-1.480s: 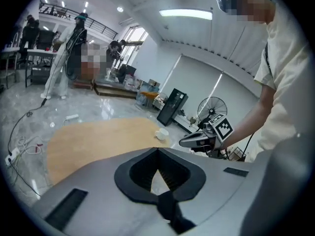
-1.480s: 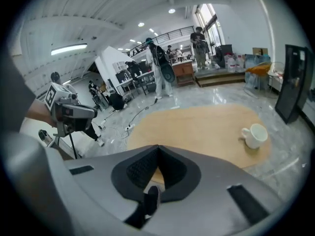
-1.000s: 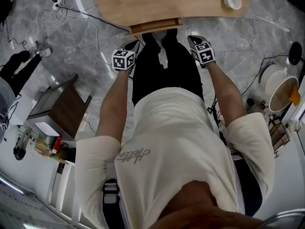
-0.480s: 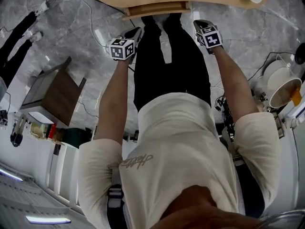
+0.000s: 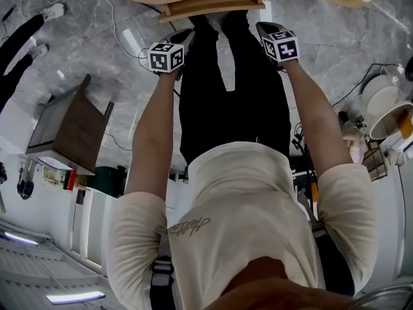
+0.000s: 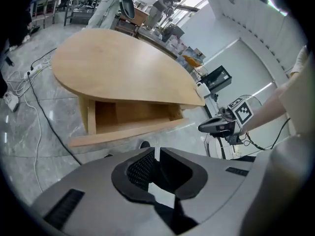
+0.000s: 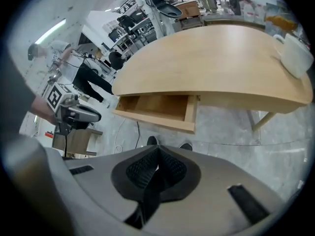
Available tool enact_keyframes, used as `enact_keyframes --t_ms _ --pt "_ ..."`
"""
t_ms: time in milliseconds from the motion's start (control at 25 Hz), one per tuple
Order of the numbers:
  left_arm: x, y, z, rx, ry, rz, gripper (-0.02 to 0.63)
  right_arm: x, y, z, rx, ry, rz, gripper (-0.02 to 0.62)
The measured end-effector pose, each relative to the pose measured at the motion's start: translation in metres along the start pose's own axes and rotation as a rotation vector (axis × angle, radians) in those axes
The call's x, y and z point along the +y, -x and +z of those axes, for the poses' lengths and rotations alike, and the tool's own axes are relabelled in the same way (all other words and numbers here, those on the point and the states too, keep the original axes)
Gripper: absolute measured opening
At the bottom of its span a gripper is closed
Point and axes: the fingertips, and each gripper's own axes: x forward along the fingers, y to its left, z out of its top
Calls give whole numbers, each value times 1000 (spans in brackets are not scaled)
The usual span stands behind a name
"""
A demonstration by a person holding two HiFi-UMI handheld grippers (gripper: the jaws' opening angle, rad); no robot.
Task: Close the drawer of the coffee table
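Under tabletop, drawer open, interior hidden from head view; left tool barely parted, right tool closed, empty.

We saw a light wooden coffee table with a smooth, rounded top. Its drawer stuck out from under the front edge of the top, near the middle. The drawer was a flat wooden box, pulled open and level, with its inside showing.
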Motion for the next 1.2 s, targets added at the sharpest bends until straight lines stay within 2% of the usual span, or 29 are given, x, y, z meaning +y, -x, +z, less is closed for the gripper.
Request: enact_keyframes --t_ms 280,400,600,760,960,1200 --pt "39 -43 -15 17 70 9 34 -18 -46 4 4 -46 -9 -3" --pt "46 -54 -19 23 81 -22 34 -27 -62 1 6 -105 -23 -3" --pt "54 -64 -48 104 83 -29 34 -23 -75 0 -29 -191 -19 -3" --pt "64 -65 -48 102 105 16 31 -20 -82 6 -48 -228 -14 -3" --pt "77 -66 -52 121 97 60 5 -11 -88 9 -65 -210 -17 -5" --pt "90 -67 -31 82 74 109 5 -6 -94 7 -57 -187 -6 -6"
